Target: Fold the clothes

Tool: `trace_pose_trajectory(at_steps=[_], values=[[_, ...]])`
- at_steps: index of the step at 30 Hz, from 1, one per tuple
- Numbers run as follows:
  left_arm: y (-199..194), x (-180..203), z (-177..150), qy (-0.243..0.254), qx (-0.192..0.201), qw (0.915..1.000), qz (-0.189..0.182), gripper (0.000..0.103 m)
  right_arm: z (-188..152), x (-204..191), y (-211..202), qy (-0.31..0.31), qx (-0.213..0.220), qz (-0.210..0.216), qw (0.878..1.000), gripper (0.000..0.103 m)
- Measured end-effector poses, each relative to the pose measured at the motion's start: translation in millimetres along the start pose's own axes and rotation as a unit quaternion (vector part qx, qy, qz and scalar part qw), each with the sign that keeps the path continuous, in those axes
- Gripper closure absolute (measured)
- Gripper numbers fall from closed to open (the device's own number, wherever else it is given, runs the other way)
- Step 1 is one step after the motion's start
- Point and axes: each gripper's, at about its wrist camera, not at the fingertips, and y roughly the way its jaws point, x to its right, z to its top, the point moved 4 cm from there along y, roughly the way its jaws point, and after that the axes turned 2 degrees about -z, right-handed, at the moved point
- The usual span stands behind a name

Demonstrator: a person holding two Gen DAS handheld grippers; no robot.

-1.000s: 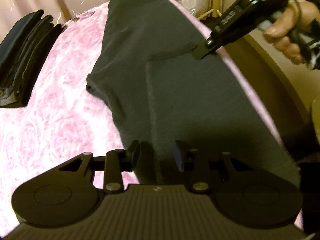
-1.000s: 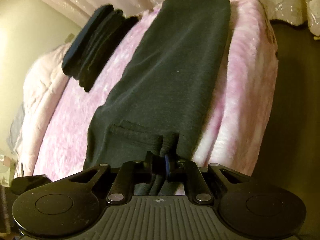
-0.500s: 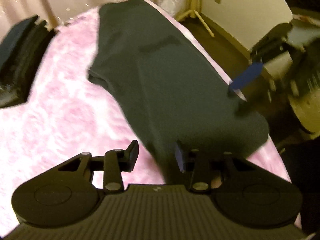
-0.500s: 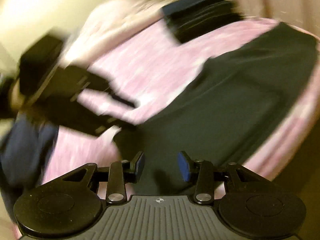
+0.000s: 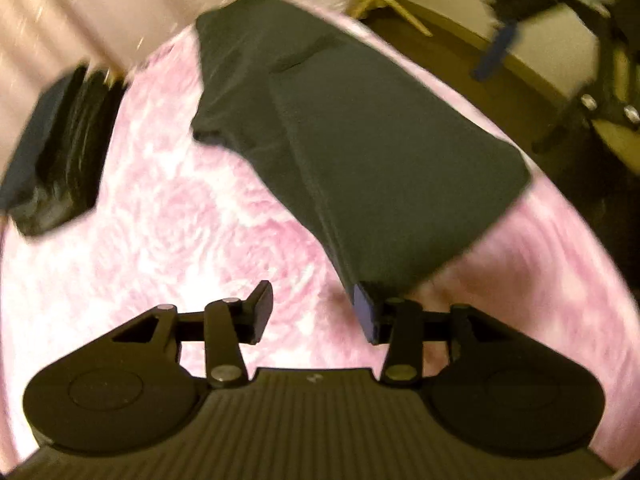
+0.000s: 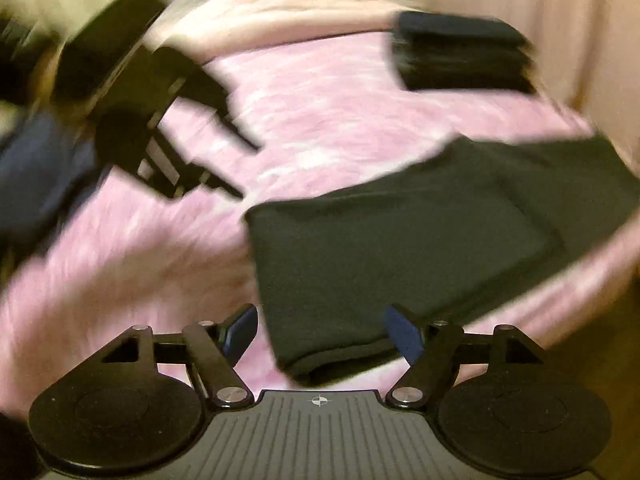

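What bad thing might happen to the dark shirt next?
The dark shirt lies close to the pink blanket edge, so a tug might slide it off. The open right tool sits over its near corner; a sloppy grab could bunch the fold. The frames are blurry from fast motion, so aim may suffer.

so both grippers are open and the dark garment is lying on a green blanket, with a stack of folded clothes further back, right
Not quite: the blanket is pink, not green, as the left wrist view shows. The rest holds: left gripper and right gripper open, dark garment lying flat, folded stack behind.
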Motion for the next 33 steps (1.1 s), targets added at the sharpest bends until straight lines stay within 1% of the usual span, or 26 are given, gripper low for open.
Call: trace_pose_trajectory(at_steps=[2, 3, 4, 5, 6, 7, 8, 9, 10, 11, 13, 14, 15, 16, 17, 18, 20, 22, 23, 25, 26, 27, 31, 33], values=[[1.7, 17.8, -2.1, 0.059, 0.014, 0.9981, 0.007, 0.055, -2.0, -21.9, 10.2, -0.078, -0.005, -0.009, 0.997, 0.029], [4.4, 28.7, -4.7, 0.092, 0.021, 0.9956, 0.006, 0.054, -9.1, -30.0, 21.7, -0.114, -0.013, -0.016, 0.993, 0.029], [7.2, 38.7, -7.5, 0.122, 0.026, 0.9922, 0.007, 0.05, -15.9, -36.3, 32.7, -0.147, -0.02, -0.025, 0.989, 0.029], [10.2, 47.6, -10.5, 0.149, 0.03, 0.9884, 0.008, 0.045, -21.8, -37.5, 42.2, -0.17, -0.025, -0.037, 0.984, 0.032], [13.5, 54.9, -12.6, 0.175, 0.035, 0.9838, 0.012, 0.044, -27.7, -38.6, 51.7, -0.193, -0.031, -0.05, 0.98, 0.045], [17.1, 60.5, -13.6, 0.201, 0.04, 0.9787, 0.02, 0.042, -32.0, -38.2, 58.5, -0.207, -0.034, -0.06, 0.976, 0.052], [20.7, 66.2, -14.7, 0.226, 0.046, 0.9728, 0.027, 0.04, -31.7, -33.2, 57.7, -0.199, -0.031, -0.062, 0.978, 0.063], [25.1, 71.0, -15.8, 0.246, 0.051, 0.9672, 0.034, 0.04, -30.7, -28.4, 56.2, -0.189, -0.029, -0.062, 0.979, 0.072], [30.1, 73.5, -16.6, 0.262, 0.055, 0.9625, 0.042, 0.04, -27.6, -23.8, 52.6, -0.178, -0.028, -0.059, 0.982, 0.076], [34.6, 73.9, -16.1, 0.277, 0.056, 0.958, 0.049, 0.042, -23.2, -18.9, 47.4, -0.166, -0.025, -0.057, 0.984, 0.079], [43.3, 73.6, -13.1, 0.303, 0.056, 0.9496, 0.06, 0.045, -10.2, -9.8, 29.9, -0.137, -0.018, -0.052, 0.989, 0.08], [47.2, 73.4, -10.8, 0.313, 0.055, 0.9464, 0.06, 0.05, -4.6, -6.1, 19.9, -0.125, -0.013, -0.053, 0.991, 0.08], [50.5, 72.2, -8.1, 0.322, 0.056, 0.9431, 0.063, 0.055, -1.0, -3.7, 10.2, -0.116, -0.01, -0.053, 0.992, 0.08], [52.7, 69.6, -4.9, 0.328, 0.057, 0.9408, 0.065, 0.068, 2.5, -1.3, 0.5, -0.108, -0.006, -0.054, 0.993, 0.08], [52.5, 66.7, -1.2, 0.326, 0.057, 0.9417, 0.061, 0.07, 5.7, 1.2, -7.9, -0.1, -0.002, -0.055, 0.993, 0.08], [50.7, 63.9, 2.5, 0.32, 0.057, 0.9444, 0.051, 0.072, 7.9, 3.9, -12.5, -0.096, 0.001, -0.057, 0.994, 0.08], [41.9, 53.8, 12.0, 0.294, 0.057, 0.9534, 0.035, 0.077, 10.9, 7.2, -21.4, -0.094, 0.01, -0.061, 0.994, 0.08], [30.4, 42.6, 23.0, 0.262, 0.057, 0.9631, 0.02, 0.079, 13.7, 5.6, -29.6, -0.109, 0.018, -0.065, 0.992, 0.078], [23.1, 37.3, 29.5, 0.242, 0.059, 0.9685, 0.013, 0.08, 14.7, 6.2, -34.4, -0.112, 0.02, -0.068, 0.991, 0.074], [11.6, 26.7, 44.3, 0.208, 0.061, 0.9762, 0.0, 0.08, 16.6, 7.4, -44.0, -0.118, 0.024, -0.074, 0.99, 0.059], [7.0, 21.0, 50.7, 0.2, 0.063, 0.9778, -0.004, 0.08, 17.4, 8.2, -48.6, -0.121, 0.027, -0.079, 0.989, 0.044], [1.8, 15.8, 56.5, 0.195, 0.064, 0.9786, -0.007, 0.08, 17.8, 9.8, -52.5, -0.123, 0.029, -0.088, 0.988, 0.035], [-10.0, -0.4, 75.3, 0.198, 0.068, 0.9778, -0.015, 0.08, 23.5, 14.9, -55.3, -0.151, 0.036, -0.104, 0.982, 0.035], [-12.0, -5.2, 81.6, 0.202, 0.068, 0.9767, -0.02, 0.08, 27.8, 14.2, -52.2, -0.172, 0.041, -0.105, 0.979, 0.035]])
